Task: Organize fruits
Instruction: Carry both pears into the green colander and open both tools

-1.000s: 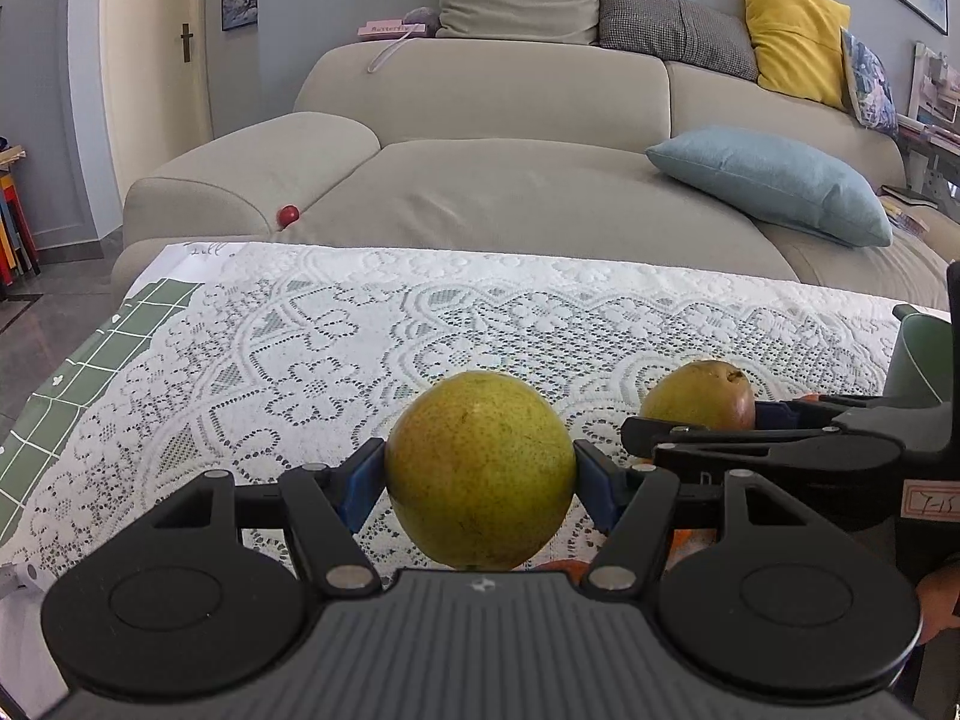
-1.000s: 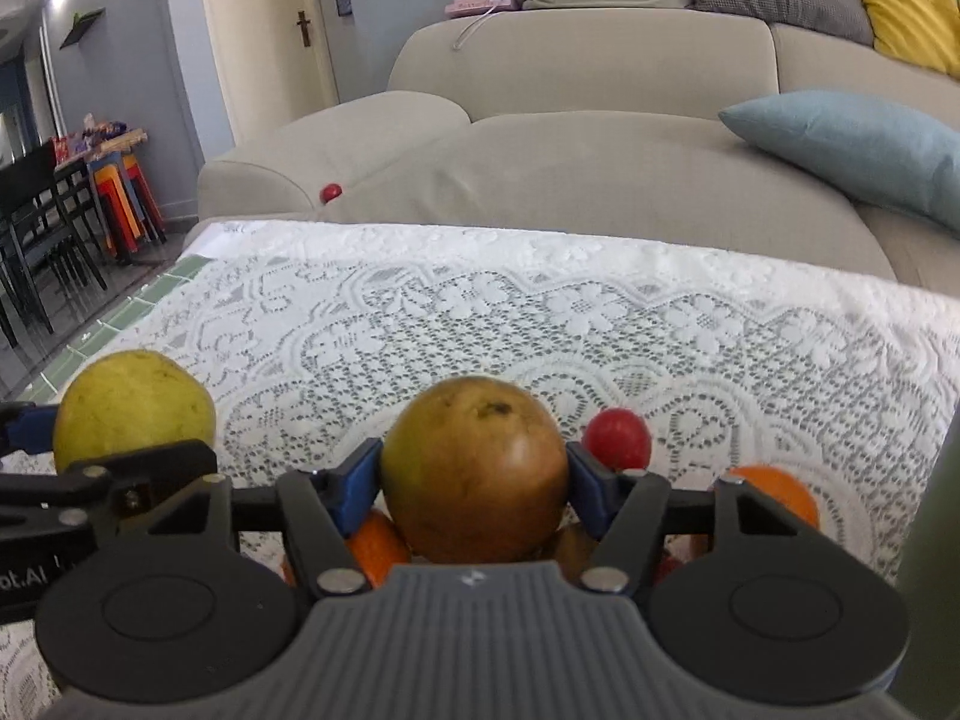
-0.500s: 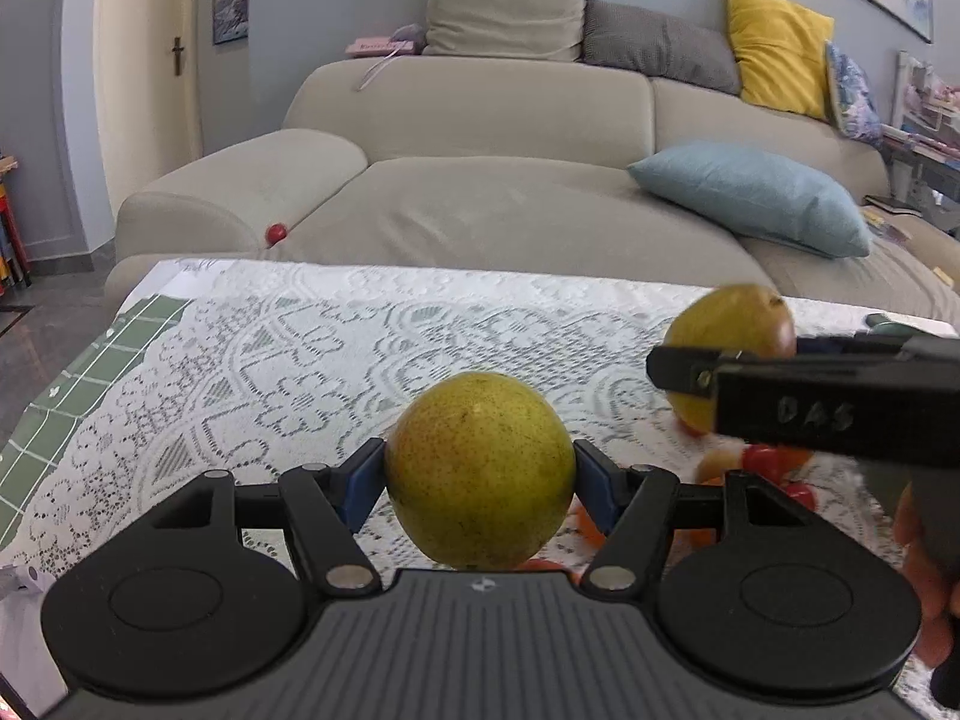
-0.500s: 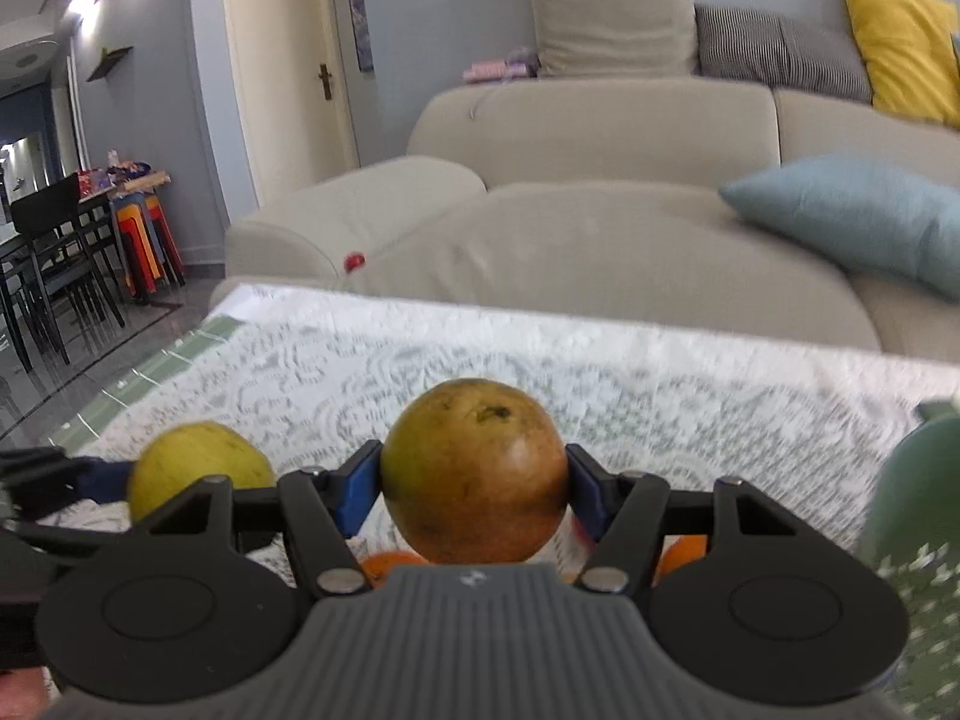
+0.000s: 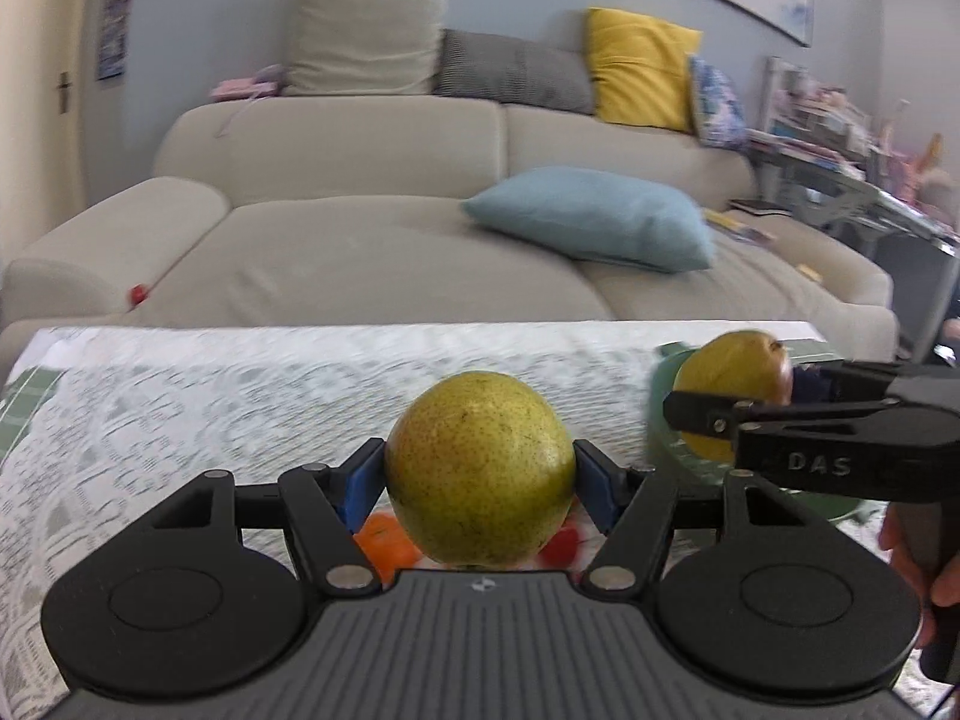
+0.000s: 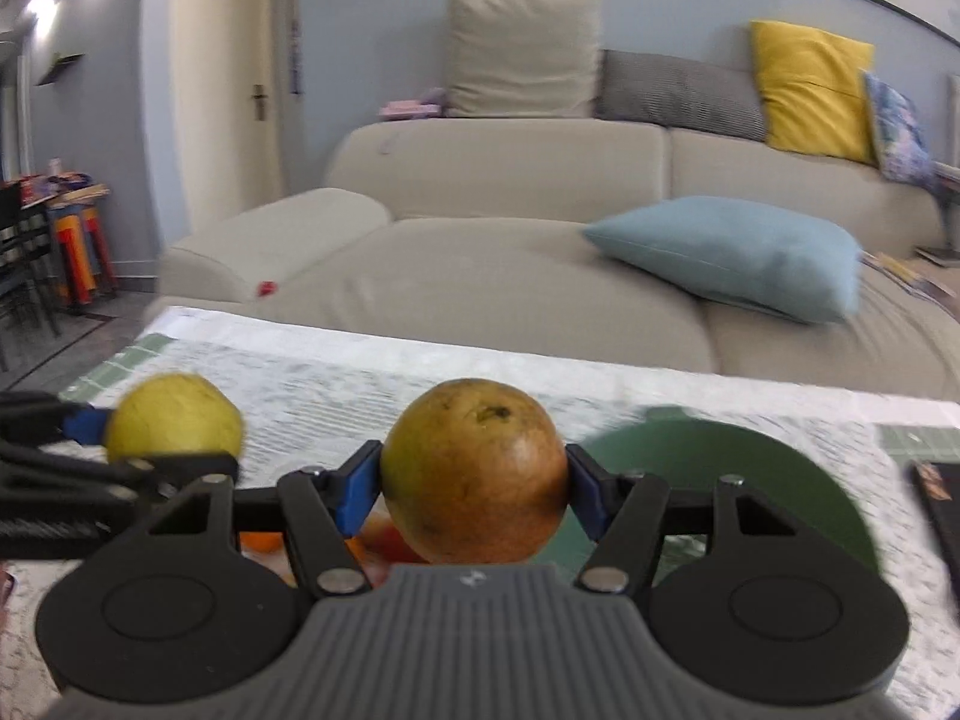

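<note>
The left gripper (image 5: 480, 480) is clamping a yellow-green pear (image 5: 479, 468) between its blue pads (image 5: 359, 483), carrying it clear of the lace tablecloth (image 5: 180, 420). Just under the pear, an orange fruit (image 5: 384, 543) and a small red fruit (image 5: 561, 546) are lying on the cloth, both partly hidden by the gripper body. The right gripper (image 6: 474, 480) is likewise gripping a brownish-yellow pear (image 6: 474, 474) between its pads, holding it above the table; blurred orange and red fruits are showing below it. In the left wrist view, the right gripper is appearing at the right edge with its pear held in front of a green bowl (image 5: 666, 420), and part of a hand (image 5: 924, 558) is wrapping its handle. In the right wrist view, the bowl is sitting on the cloth just right of the held pear, with a dark flat object (image 6: 939, 510) beside it at the frame edge. Beyond the table, a beige sofa (image 5: 360, 240) is carrying a light blue cushion (image 5: 594, 219), a yellow cushion (image 5: 639, 75) and a tiny red item (image 5: 139, 294) by its arm
</note>
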The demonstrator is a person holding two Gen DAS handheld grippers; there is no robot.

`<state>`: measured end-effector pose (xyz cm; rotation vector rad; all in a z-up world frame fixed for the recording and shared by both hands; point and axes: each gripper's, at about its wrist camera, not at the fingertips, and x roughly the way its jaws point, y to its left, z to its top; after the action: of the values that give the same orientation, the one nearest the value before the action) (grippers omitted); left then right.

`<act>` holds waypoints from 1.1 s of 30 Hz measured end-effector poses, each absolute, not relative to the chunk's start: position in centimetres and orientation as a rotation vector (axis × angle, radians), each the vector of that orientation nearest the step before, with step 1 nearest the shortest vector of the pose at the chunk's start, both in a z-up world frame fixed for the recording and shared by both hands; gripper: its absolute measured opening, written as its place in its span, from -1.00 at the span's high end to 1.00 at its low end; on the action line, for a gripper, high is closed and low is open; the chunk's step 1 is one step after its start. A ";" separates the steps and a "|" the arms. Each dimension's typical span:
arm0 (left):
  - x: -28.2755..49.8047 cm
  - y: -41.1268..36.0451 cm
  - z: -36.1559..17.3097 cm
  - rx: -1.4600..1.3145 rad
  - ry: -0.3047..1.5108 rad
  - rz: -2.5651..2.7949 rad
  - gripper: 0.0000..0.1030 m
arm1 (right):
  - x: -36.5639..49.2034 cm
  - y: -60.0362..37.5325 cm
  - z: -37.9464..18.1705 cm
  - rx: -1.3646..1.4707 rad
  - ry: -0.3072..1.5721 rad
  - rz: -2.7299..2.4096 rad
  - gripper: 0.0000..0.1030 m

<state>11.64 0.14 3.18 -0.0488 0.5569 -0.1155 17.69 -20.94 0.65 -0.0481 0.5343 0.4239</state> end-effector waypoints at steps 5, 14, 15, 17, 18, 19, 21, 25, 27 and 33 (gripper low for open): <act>13.0 -3.0 4.0 -0.035 0.549 -0.202 -0.48 | 18.3 -23.2 0.7 -0.147 0.543 0.321 -0.20; 17.9 -7.8 5.1 -0.005 0.625 -0.360 -0.48 | 20.3 -27.2 -0.9 -0.209 0.679 0.291 -0.20; 18.4 -8.1 5.0 -0.003 0.638 -0.373 -0.48 | 20.6 -27.4 -1.2 -0.209 0.693 0.285 -0.20; 19.9 -8.9 4.9 0.003 0.680 -0.391 -0.48 | 21.0 -27.4 -1.8 -0.220 0.716 0.282 -0.20; 20.5 -9.5 4.8 0.013 0.694 -0.397 -0.48 | 21.0 -27.3 -2.0 -0.228 0.726 0.287 -0.20; 20.9 -9.9 4.7 0.026 0.702 -0.404 -0.48 | 21.3 -27.3 -2.1 -0.233 0.734 0.293 -0.20; 21.6 -10.8 4.4 0.070 0.716 -0.418 -0.48 | 21.3 -27.2 -2.4 -0.241 0.752 0.305 -0.20; 22.6 -11.9 3.2 0.124 0.773 -0.446 -0.48 | 21.3 -26.9 -2.9 -0.262 0.790 0.327 -0.20; 23.0 -12.2 2.5 0.146 0.803 -0.457 -0.48 | 21.4 -26.9 -3.0 -0.264 0.808 0.343 -0.20; 23.4 -12.6 1.6 0.173 0.851 -0.484 -0.47 | 21.6 -26.7 -3.2 -0.275 0.843 0.361 -0.19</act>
<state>23.44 -12.63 1.57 0.1727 0.8511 -0.4837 21.59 -26.70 -3.20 -0.2751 0.8428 0.3615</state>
